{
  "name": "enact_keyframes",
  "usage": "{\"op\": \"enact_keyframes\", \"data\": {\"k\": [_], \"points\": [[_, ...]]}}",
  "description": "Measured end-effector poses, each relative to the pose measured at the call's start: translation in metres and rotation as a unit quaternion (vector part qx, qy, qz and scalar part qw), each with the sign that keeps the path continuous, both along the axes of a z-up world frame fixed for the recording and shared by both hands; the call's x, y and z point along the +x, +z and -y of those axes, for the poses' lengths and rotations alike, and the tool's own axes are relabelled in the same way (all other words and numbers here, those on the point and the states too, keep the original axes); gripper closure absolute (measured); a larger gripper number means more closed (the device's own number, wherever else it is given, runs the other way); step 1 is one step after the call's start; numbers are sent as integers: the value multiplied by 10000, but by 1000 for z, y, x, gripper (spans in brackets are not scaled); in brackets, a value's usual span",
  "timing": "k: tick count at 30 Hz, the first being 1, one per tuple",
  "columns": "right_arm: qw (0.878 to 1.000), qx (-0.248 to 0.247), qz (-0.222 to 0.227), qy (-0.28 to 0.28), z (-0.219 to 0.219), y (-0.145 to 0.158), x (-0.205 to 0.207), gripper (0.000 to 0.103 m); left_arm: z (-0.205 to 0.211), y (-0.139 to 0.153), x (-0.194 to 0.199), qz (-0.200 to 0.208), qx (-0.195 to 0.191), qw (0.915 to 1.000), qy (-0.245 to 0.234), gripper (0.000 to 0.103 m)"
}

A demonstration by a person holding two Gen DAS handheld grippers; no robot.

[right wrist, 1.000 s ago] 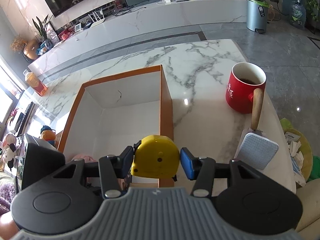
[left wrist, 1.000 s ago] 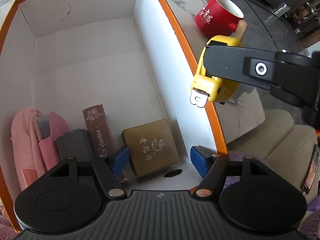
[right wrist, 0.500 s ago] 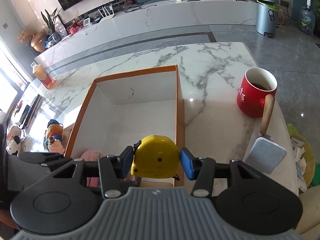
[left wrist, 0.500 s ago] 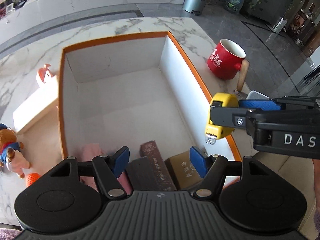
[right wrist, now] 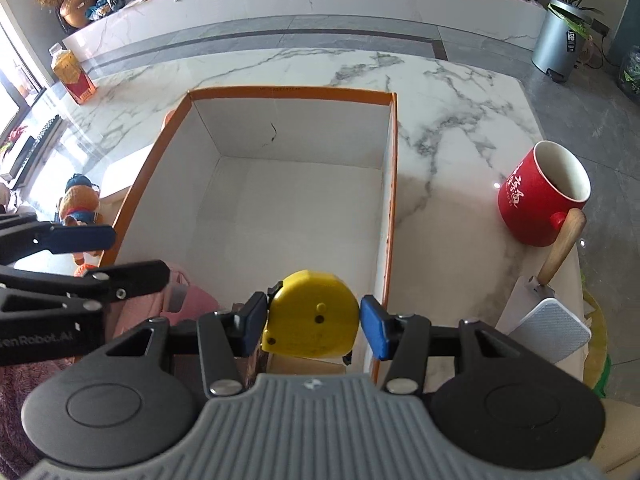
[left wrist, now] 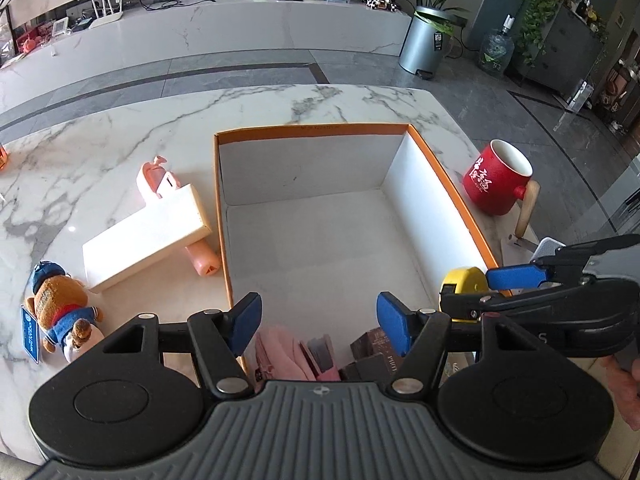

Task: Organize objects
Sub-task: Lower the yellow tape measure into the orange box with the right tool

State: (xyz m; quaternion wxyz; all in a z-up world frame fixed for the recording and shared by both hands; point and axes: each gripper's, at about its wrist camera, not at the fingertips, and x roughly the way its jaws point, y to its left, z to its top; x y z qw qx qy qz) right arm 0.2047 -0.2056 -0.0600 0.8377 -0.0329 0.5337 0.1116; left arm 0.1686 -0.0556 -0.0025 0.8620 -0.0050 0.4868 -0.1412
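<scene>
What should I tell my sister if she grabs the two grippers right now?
Right gripper: shut on the yellow tape measure, held above the near right corner of the orange box.
Left gripper: open, holding nothing, over the box's near end.
Done: pink pouch and small dark boxes lie inside the box.
Left: drop the tape measure in; teddy bear, white block, pink toy, red mug and brush are outside on the table.

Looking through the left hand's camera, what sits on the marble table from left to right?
Teddy bear → white block → orange-rimmed box → yellow tape measure, clamped in the right gripper → red mug.
</scene>
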Motion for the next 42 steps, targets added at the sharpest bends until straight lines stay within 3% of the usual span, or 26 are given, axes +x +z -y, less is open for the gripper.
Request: {"op": "enact_keyframes", "data": {"k": [13, 21, 30, 35, 39, 42], "points": [[9919, -1062, -489, 492, -42, -40, 15, 50, -15, -8, 10, 9, -242, 9997, 19, 28], [9827, -1452, -841, 780, -62, -54, 28, 50, -21, -10, 12, -5, -337, 9994, 69, 28], [9707, -1482, -1726, 770, -65, -56, 52, 50, -28, -13, 13, -29, -462, 9989, 103, 28], [9566, -1915, -2051, 784, -77, -67, 55, 49, -34, -14, 14, -24, -538, 9984, 146, 28], [9503, -2110, -2118, 866, -84, -72, 51, 45, -40, -12, 13, 7, -580, 9982, 177, 28], [9540, -1966, -2081, 894, -82, -68, 50, 47, -46, -12, 13, 14, -579, 9981, 232, 28]]}}
